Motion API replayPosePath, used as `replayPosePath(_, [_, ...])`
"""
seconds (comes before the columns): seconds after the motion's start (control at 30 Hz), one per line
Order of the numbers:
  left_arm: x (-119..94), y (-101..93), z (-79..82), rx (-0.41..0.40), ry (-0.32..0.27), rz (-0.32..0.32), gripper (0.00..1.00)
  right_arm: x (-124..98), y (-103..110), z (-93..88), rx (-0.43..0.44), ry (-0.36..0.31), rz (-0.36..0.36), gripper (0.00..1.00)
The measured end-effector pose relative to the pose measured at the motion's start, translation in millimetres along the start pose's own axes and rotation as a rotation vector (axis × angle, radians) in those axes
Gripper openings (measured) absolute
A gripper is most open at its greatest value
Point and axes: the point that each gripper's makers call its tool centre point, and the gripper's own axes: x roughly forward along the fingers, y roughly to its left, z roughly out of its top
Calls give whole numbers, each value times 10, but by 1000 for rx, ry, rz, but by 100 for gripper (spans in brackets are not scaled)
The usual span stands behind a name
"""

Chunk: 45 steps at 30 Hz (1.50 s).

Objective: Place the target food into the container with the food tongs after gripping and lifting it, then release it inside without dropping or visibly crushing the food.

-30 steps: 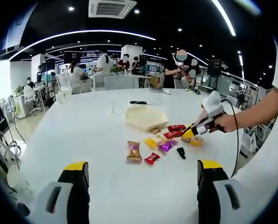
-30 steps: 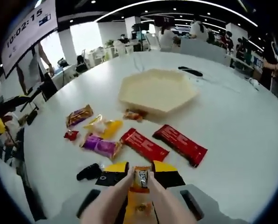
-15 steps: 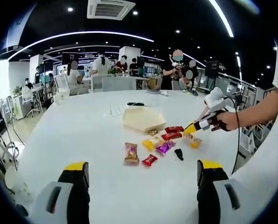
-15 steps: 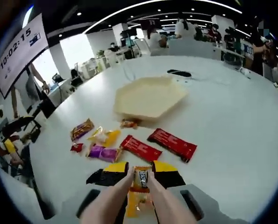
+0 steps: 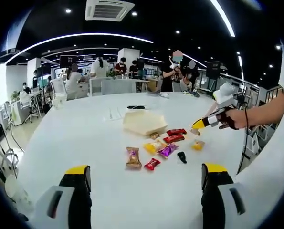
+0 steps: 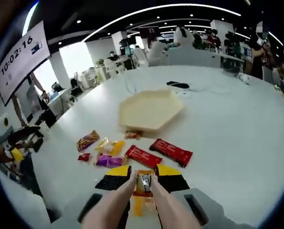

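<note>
The left gripper (image 5: 144,183) hangs above the white table (image 5: 84,138) with jaws spread wide and nothing between them. Farther right, past the scattered snack packets, the right gripper (image 6: 144,177) closes food tongs (image 6: 132,198) on an orange snack packet (image 6: 144,183), lifted short of the hexagonal container (image 6: 149,110).

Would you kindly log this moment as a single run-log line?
right tool: shut on orange snack, lifted | left tool: open, idle | tray: no food visible inside | phase: carrying
</note>
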Motion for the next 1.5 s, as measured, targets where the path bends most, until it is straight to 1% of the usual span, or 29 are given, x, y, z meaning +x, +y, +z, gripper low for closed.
replayPosePath(0.2, [30,-13,-7,2,1,-7,97,-157,109,9,4,-20,-10,18])
replayPosePath(0.4, [77,-31,8,2,-10,-20,97,-320,189,-24,36,-42,-24,18])
replayPosePath(0.47, [105,-40,10,-4,-13,-29,97,-335,121,-26,36,-45,-30,18])
replayPosePath(0.5, [112,-43,9,-4,-12,-32,97,-353,120,-28,41,-51,-35,18])
replayPosePath(0.57, [179,-94,-2,17,2,-71,97,-384,98,-36,51,-62,-42,18])
replayPosePath(0.67, [234,-128,22,41,12,-94,97,-456,75,-53,59,-74,-59,18])
replayPosePath(0.73, [246,-136,48,45,11,-100,97,-512,107,-72,77,-78,-60,18])
replayPosePath(0.77, [258,-146,91,51,-4,-105,98,-532,112,-78,81,-82,-62,18])
replayPosePath(0.8, [275,-144,100,51,-8,-103,98,-543,114,-83,91,-83,-62,18])
replayPosePath(0.9, [315,-152,87,37,0,-104,97,-577,142,-102,91,-82,-67,18])
replayPosePath(0.97, [329,-190,81,37,0,-115,98,-597,140,-101,92,-83,-69,18])
replayPosePath(1.03, [348,-226,51,39,17,-125,97,-635,130,-90,92,-85,-74,18])
replayPosePath(1.1, [360,-252,59,37,21,-130,98,-667,122,-69,99,-88,-73,18])
replayPosePath(1.23, [393,-297,129,30,20,-126,98,-685,75,-25,106,-91,-66,18])
replayPosePath(1.37, [447,-340,197,28,20,-107,98,-710,26,67,101,-104,-46,19])
replayPosePath(1.47, [450,-349,252,24,15,-78,97,-724,-25,126,109,-121,-27,19])
replayPosePath(1.5, [423,-343,281,12,22,-46,97,-726,-33,132,112,-123,-17,19])
